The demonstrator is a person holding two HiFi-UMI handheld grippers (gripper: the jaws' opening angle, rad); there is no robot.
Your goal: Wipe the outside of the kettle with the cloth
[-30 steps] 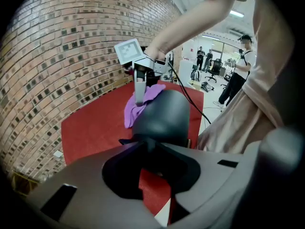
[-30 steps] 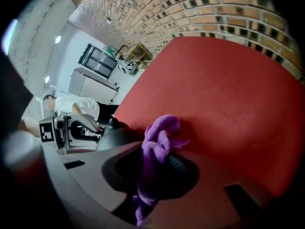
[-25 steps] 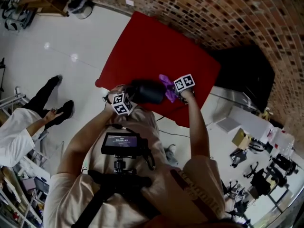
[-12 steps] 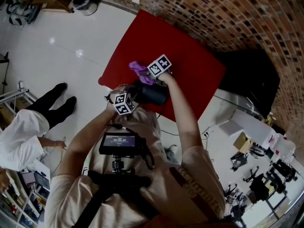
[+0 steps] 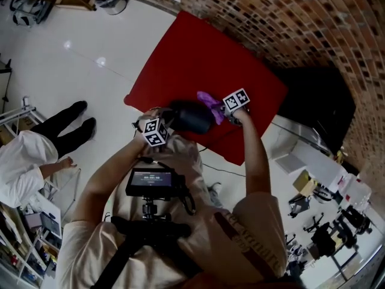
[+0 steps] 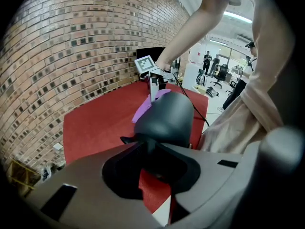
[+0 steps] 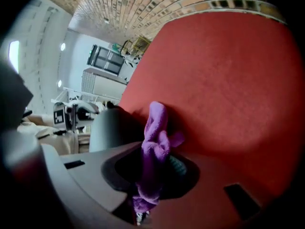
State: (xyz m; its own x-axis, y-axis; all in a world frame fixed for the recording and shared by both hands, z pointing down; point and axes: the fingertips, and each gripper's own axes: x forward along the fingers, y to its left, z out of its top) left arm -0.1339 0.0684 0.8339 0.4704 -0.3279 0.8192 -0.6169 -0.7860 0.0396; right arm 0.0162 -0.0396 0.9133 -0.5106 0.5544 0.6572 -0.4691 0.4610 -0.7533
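A dark kettle (image 5: 191, 117) stands near the front edge of the red mat (image 5: 198, 59). My left gripper (image 5: 163, 125) is at its near left side, shut on the kettle's handle; in the left gripper view the kettle (image 6: 167, 118) fills the space just past the jaws of the left gripper (image 6: 151, 162). My right gripper (image 5: 224, 110) is at the kettle's right side, shut on a purple cloth (image 5: 210, 104). In the right gripper view the cloth (image 7: 153, 142) stands bunched up out of the right gripper (image 7: 151, 175), next to the kettle (image 7: 107, 128). Whether cloth and kettle touch is hidden.
A brick wall (image 5: 289, 17) runs behind the mat. A black cabinet (image 5: 313, 95) stands to the right. A person in white (image 5: 24, 167) stands on the pale floor at the left. A cable (image 5: 222, 170) lies on the floor by the mat's front edge.
The right gripper carried the cloth from the kettle's right side over to its far left, then back to the right side. The kettle and left gripper stayed put.
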